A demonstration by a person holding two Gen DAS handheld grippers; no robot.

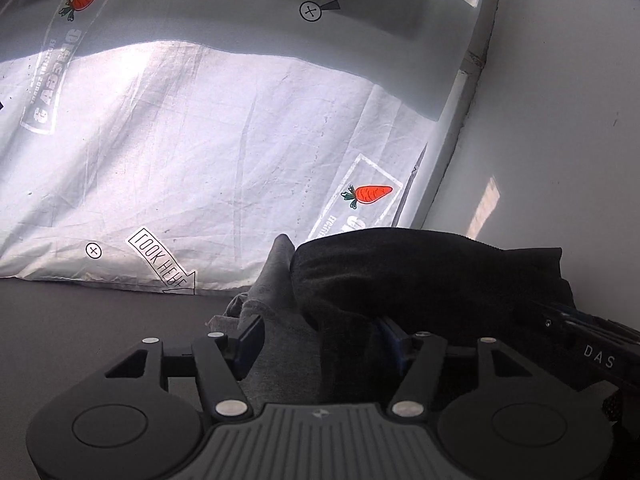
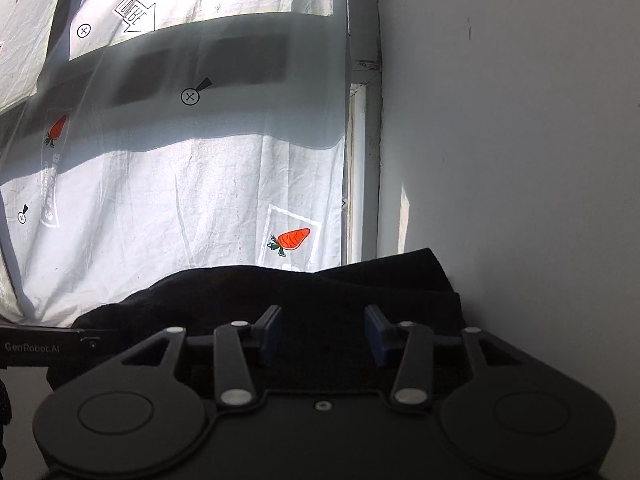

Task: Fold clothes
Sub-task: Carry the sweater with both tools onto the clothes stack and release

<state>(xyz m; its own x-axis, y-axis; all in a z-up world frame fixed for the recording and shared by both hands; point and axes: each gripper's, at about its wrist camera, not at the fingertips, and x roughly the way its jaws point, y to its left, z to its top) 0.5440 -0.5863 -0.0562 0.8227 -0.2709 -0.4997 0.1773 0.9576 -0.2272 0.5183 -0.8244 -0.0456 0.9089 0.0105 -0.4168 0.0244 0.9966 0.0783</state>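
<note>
**A:** Where's the black garment (image 1: 424, 276) lying relative to the left gripper (image 1: 320, 344)?

**B:** Just ahead of it and a little to the right, heaped on the dark surface (image 1: 100, 320) by the white wall (image 1: 560, 100). A fold of it droops down between the jaws, close to the right blue pad, whose tip it partly hides. The jaws stand apart — the left pad is clear of the cloth, so nothing is pinched.

**A:** And that grey cloth (image 1: 276, 320)?

**B:** It lies under and left of the black one, running back between the same jaws towards the camera. Whether it touches the left pad I can't tell.

**A:** The right gripper (image 2: 322, 334)?

**B:** Its jaws are parted too, with a clear gap between the blue pads. The black garment (image 2: 280, 292) spreads right under and beyond them — the fingertips sit over its near edge, but the pads aren't pressing on it. The other tool pokes in at the left edge of that view.

**A:** Behind it all?

**B:** A white curtain (image 1: 200, 140) printed with carrots (image 1: 370, 194), lit from behind.
</note>
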